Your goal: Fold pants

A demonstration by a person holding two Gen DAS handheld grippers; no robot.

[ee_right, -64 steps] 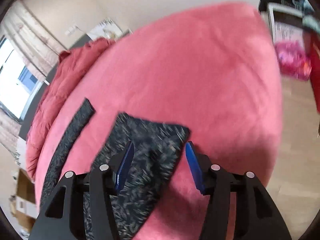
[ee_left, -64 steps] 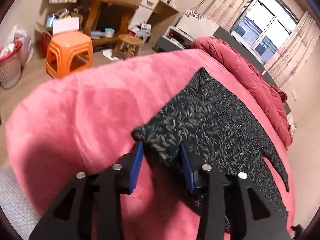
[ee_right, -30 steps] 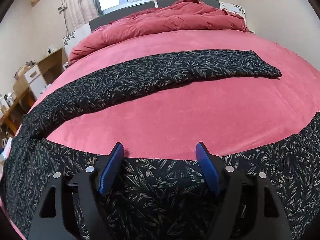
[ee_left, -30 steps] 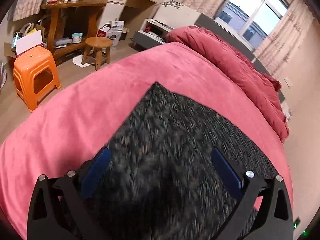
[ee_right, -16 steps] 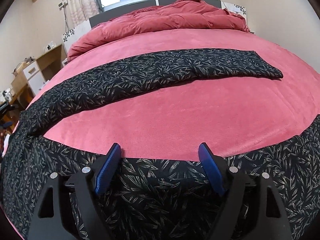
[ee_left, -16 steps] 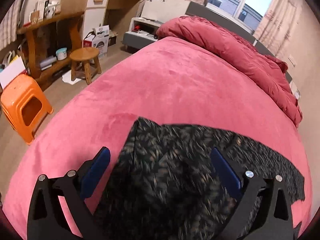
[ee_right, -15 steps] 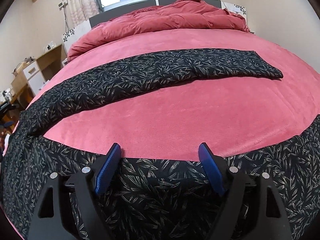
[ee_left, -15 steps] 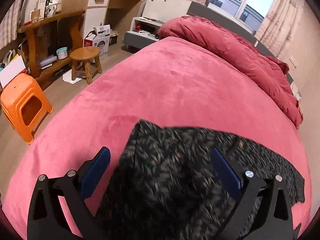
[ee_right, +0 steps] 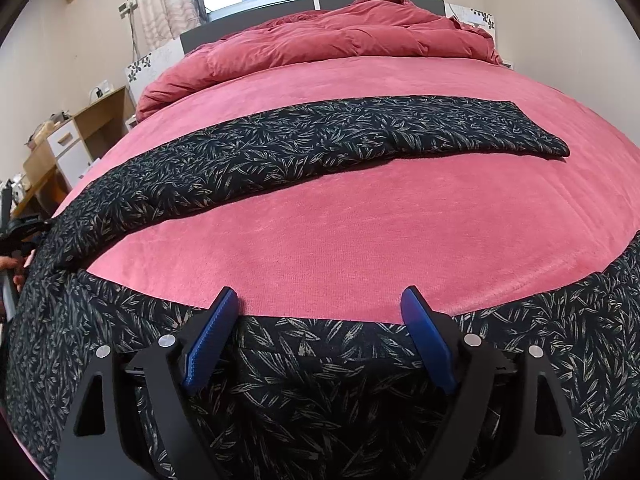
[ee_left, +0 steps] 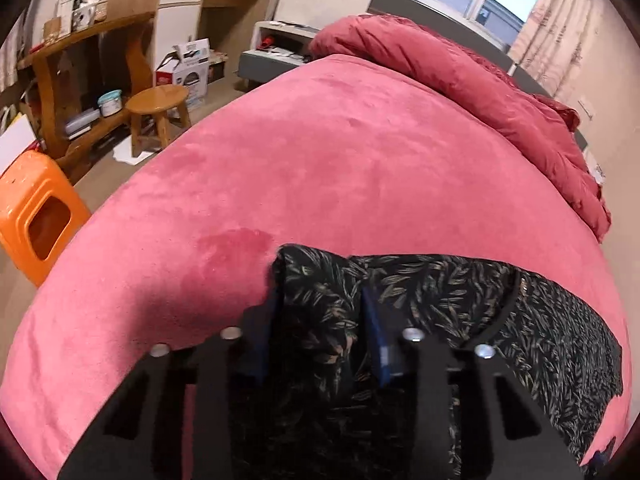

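I had the left gripper (ee_left: 320,312) clamped on a bunched fold of the pants (ee_left: 460,300), blue pads pressed into the dark leaf-print fabric at its corner nearest the orange stool (ee_left: 36,216). The pants lay spread on the pink bed (ee_left: 320,160), well short of the red duvet (ee_left: 460,76) heaped at the headboard end. My right gripper (ee_right: 320,328) sat with its jaws wide apart, low over the near leg (ee_right: 320,380), gripping nothing. The far leg (ee_right: 340,136) stretched flat across the bed, between my right gripper and the duvet.
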